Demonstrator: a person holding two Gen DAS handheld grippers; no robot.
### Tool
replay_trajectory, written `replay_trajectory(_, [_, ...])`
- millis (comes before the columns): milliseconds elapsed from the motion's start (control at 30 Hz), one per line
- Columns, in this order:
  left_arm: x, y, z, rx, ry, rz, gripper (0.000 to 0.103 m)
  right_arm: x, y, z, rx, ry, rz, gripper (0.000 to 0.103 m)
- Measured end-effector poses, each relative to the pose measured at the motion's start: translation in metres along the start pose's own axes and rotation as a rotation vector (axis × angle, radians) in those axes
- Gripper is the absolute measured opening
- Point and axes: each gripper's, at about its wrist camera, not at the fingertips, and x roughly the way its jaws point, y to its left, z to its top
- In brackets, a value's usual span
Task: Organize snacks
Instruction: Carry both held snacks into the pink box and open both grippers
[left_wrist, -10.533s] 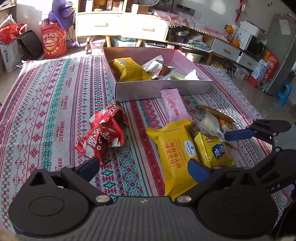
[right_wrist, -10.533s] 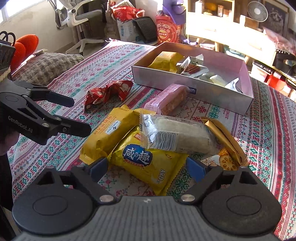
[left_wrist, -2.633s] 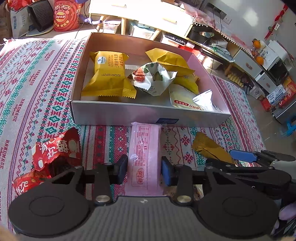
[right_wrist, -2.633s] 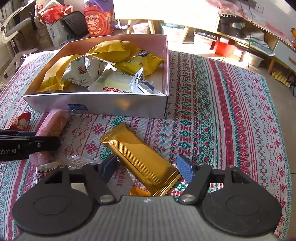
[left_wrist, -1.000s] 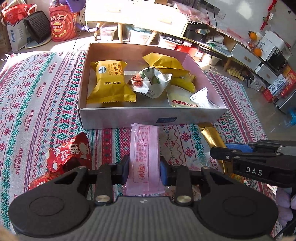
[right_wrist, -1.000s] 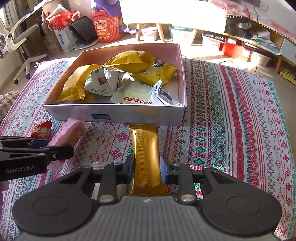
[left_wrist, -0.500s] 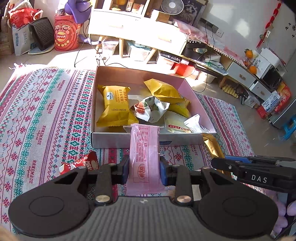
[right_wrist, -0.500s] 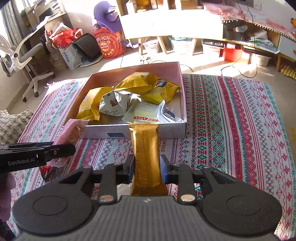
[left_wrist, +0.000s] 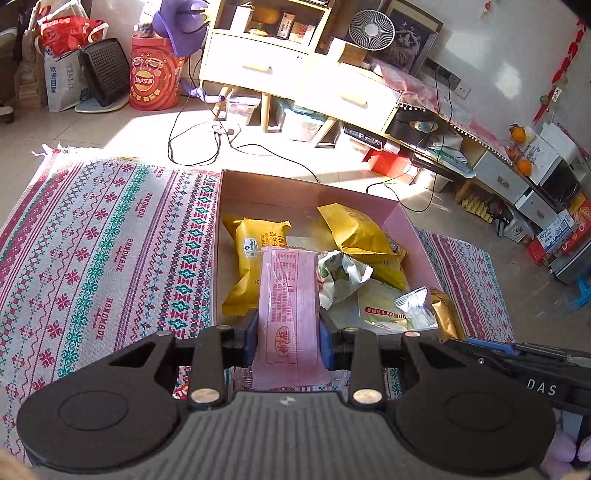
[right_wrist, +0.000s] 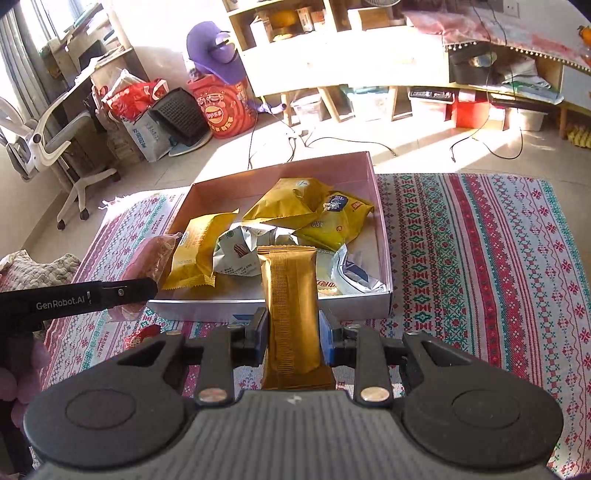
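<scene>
My left gripper (left_wrist: 289, 334) is shut on a long pink snack packet (left_wrist: 290, 306), held above the near wall of the open pink cardboard box (left_wrist: 295, 192). My right gripper (right_wrist: 292, 334) is shut on a gold snack bar (right_wrist: 291, 306), also raised over the box's (right_wrist: 380, 236) near edge. Inside the box lie several packets: a yellow cake pack (left_wrist: 255, 254), a crumpled yellow bag (left_wrist: 354, 229), a white-green wrapper (left_wrist: 343, 277). The left gripper's arm (right_wrist: 85, 293) with the pink packet (right_wrist: 147, 262) shows at the left of the right wrist view.
The box sits on a patterned red, green and white cloth (left_wrist: 99, 251) over the table. A red snack packet (right_wrist: 142, 338) lies on the cloth just before the box. Beyond are the floor with cables (left_wrist: 207, 147), a red drum (left_wrist: 153, 83) and wooden cabinets (left_wrist: 295, 74).
Both grippers have risen and moved toward the box with their packets. The pink packet and the gold bar now overlap the box's inside instead of lying over the cloth in front.
</scene>
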Motion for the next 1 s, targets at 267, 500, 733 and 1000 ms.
replay_trajectory(267, [0.034,-0.012,0.035,0.009,-0.02,0.001,0.038,0.03,-0.001,0.02,0.058,-0.028,-0.002,0.026])
replay_trajectory(500, [0.058,-0.024,0.049,0.045,-0.035,0.004,0.038,0.039,-0.009,0.025,0.079,-0.072,-0.01,0.026])
replay_trajectory(733, [0.075,-0.032,0.051,0.067,-0.045,0.0,0.039,0.04,-0.013,0.025,0.08,-0.092,-0.024,0.029])
replay_trajectory(1000, [0.067,-0.031,0.049,0.067,-0.053,-0.011,0.061,0.032,-0.016,0.027,0.107,-0.118,-0.031,0.056])
